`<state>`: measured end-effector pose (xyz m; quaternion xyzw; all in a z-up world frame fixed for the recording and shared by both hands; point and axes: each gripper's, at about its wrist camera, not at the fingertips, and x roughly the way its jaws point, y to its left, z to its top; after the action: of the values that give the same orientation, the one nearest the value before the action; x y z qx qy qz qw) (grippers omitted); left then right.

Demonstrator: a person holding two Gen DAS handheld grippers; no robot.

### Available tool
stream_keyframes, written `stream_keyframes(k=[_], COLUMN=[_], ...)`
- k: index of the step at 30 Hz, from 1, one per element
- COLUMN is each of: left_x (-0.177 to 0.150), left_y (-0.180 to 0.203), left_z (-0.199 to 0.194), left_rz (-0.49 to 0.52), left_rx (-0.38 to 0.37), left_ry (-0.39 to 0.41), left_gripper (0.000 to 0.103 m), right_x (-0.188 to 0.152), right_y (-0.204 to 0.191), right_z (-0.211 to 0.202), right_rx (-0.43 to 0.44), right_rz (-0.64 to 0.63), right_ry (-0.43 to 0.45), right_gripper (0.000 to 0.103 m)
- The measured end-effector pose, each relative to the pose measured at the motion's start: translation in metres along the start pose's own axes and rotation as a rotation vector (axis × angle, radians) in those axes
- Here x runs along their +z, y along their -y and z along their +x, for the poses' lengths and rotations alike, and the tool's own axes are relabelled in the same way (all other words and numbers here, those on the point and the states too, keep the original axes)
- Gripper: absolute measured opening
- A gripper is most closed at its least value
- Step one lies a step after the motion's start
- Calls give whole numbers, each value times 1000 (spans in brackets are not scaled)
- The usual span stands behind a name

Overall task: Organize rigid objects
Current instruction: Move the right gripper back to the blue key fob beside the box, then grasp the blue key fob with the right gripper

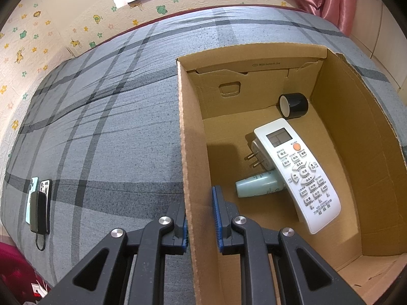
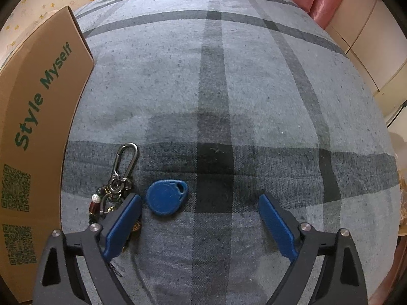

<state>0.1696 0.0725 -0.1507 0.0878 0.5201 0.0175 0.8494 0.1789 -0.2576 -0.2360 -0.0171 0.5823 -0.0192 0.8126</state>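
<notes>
The left tongs [image 1: 201,218] are pinching the near left wall of an open cardboard box [image 1: 188,132], one blue pad inside the wall and one outside, closed tight on the cardboard. The box is sitting on a bed covered in a grey checked sheet [image 1: 106,132].

Inside the box, nearest the tongs, a pale green bottle [image 1: 257,184] is lying on its side. A white remote control [image 1: 297,167] with a small screen and an orange button is lying slantwise across the bottle and over a white plug adapter [image 1: 254,150], whose two metal prongs are pointing left. Farther back, in the far right corner, a black roll of tape [image 1: 293,105] is resting on its side.

The right tongs [image 2: 199,218] are standing wide open, pointing down at the sheet and holding nothing. A blue teardrop-shaped key fob [image 2: 166,197] is lying on the sheet just inside the left pad. Outside that pad, a bunch of keys [image 2: 114,190] with beads and a metal clip is lying partly hidden by it, close to the outer wall of the box, which is showing green lettering.

Far to the left on the bed, two phones [image 1: 38,198] and a dark power bank are lying together.
</notes>
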Motion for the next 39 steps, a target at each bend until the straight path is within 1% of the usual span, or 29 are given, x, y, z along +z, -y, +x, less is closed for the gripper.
stream_keyframes(k=[2,4,5,7,8,10,12,22,25,39], left_x=[0,0,0,1,0,0,0,0,0,0], left_y=[0,0,1,1,1,0,1,2,2,2], left_z=[0,0,-1,-1,-1,0,-1,-3,-2,-2], left_rz=[-1,1,1,2,1,-1,-1,2,0,5], left_rx=[0,2,3,5,4,5,4,8,6,13], left_ry=[-1,0,0,-1,-1,-2,-1,0,0,-2], left_gripper=[17,17,17,17,17,17,17,17,17,17], right_x=[-1,0,0,-1,-1,-3,-4,-7,-7,0], right_y=[-1,-2,-2,-4,-6,-9,-11,-15,-13,-18], right_z=[0,-5,-7,-9,-9,-13,-15,-26,-26,-71], right_rx=[2,6,10,17,26,36,36,29,41,46], right_rz=[1,6,9,10,0,-19,-21,-25,-13,-25], right_ry=[0,4,5,0,-4,-5,4,12,12,38], right_gripper=[92,82,79,64,59,37,29,29,29,29])
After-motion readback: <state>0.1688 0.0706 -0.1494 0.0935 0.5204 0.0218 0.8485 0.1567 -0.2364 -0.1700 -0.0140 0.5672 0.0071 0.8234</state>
